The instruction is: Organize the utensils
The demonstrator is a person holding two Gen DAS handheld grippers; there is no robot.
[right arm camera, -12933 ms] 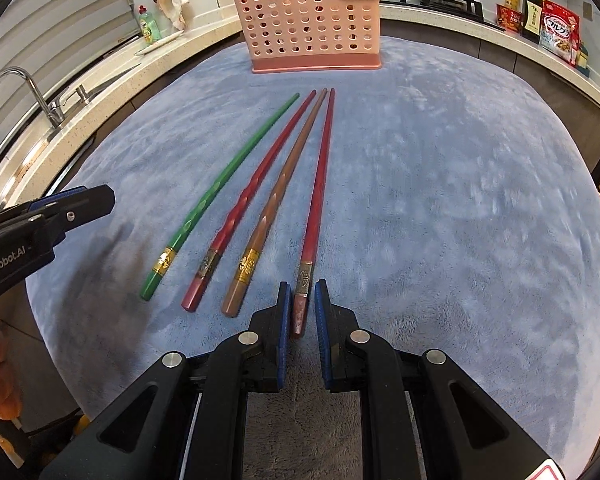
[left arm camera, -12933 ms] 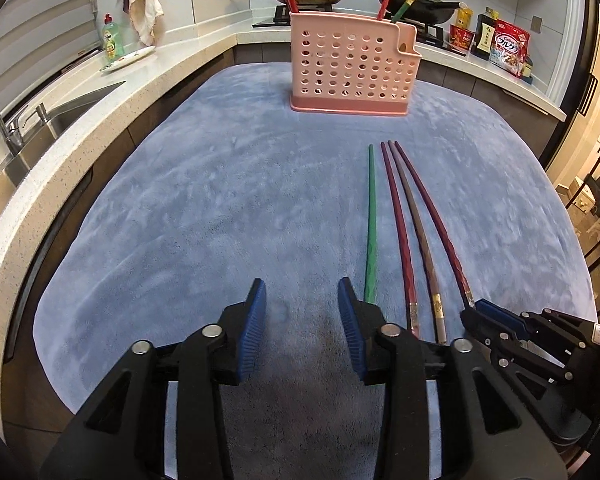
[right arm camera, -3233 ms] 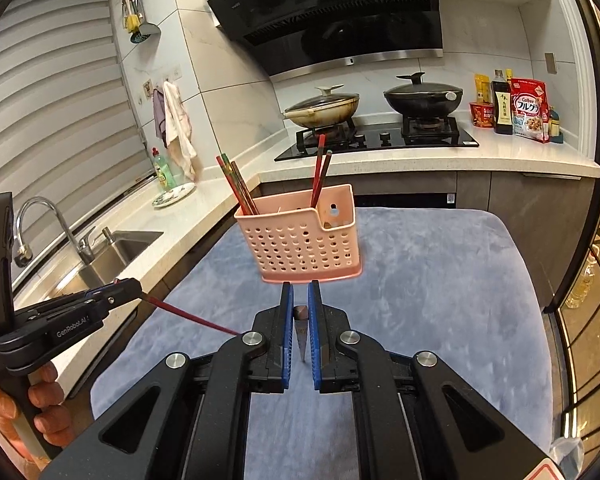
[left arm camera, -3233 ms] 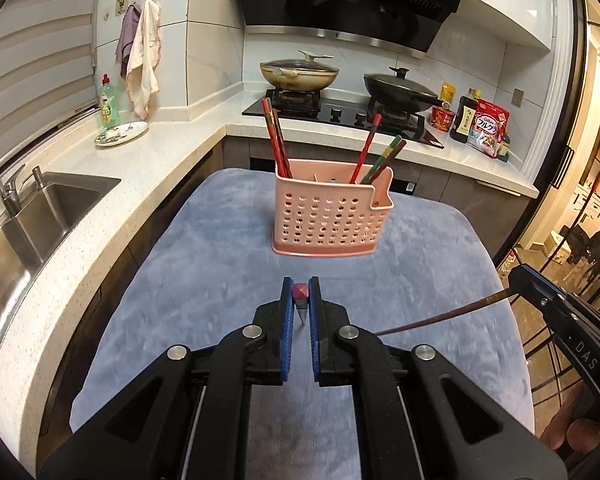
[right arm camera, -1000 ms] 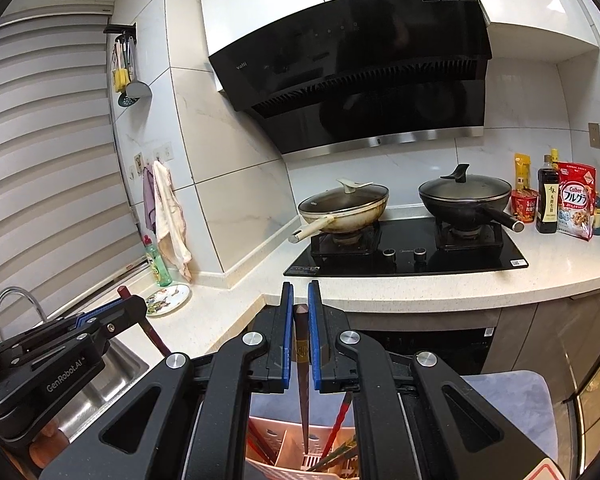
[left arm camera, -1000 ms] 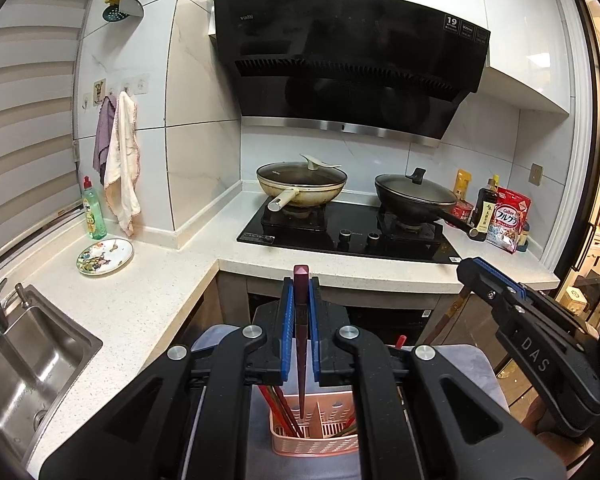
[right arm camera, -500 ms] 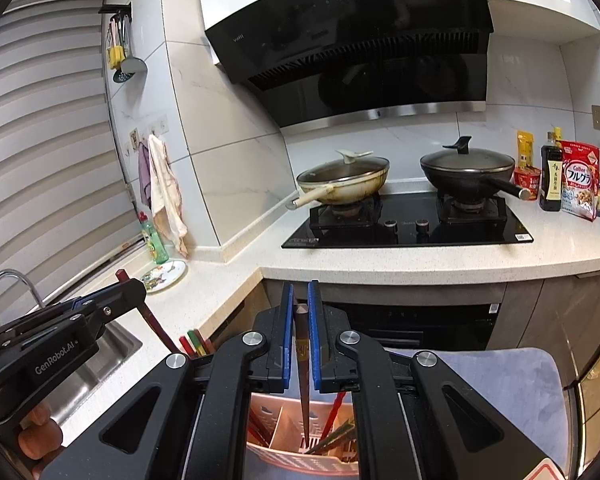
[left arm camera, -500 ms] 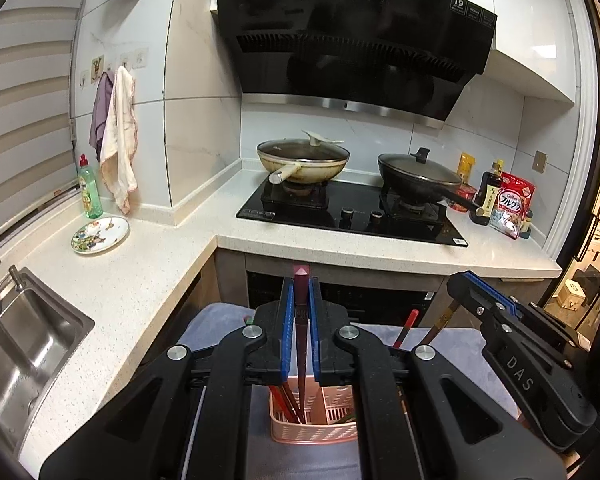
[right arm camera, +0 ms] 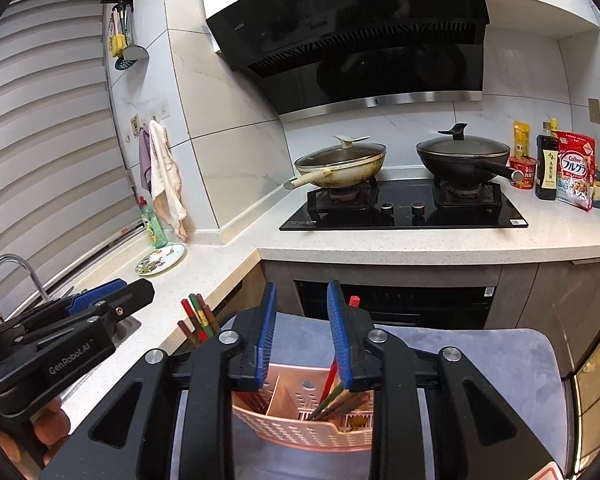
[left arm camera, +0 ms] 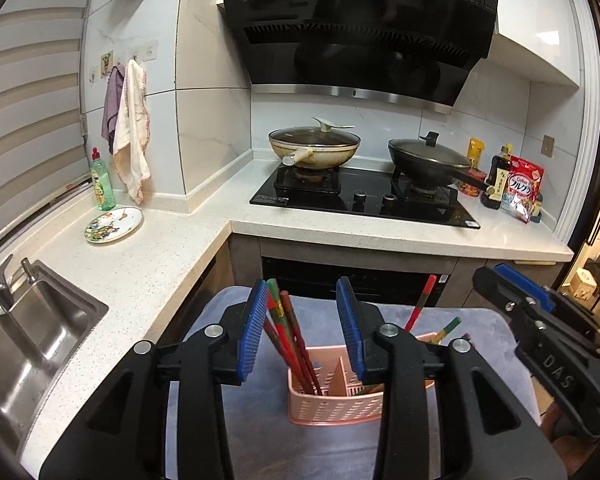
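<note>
Left gripper (left arm camera: pixel 302 330) fingers just parted, holding nothing, right gripper (right arm camera: pixel 300 336) likewise, chopsticks (left arm camera: pixel 290 344) in pink basket (left arm camera: pixel 332 408) below

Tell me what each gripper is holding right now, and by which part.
Nothing. Left gripper and right gripper have just opened; their chopsticks stand free in the pink perforated plastic basket.

Red, green and brown chopsticks (left arm camera: pixel 290 344) are seen leaning upright in both compartments of a perforated pink holder (left arm camera: pixel 332 410) on the grey-blue mat.
</note>
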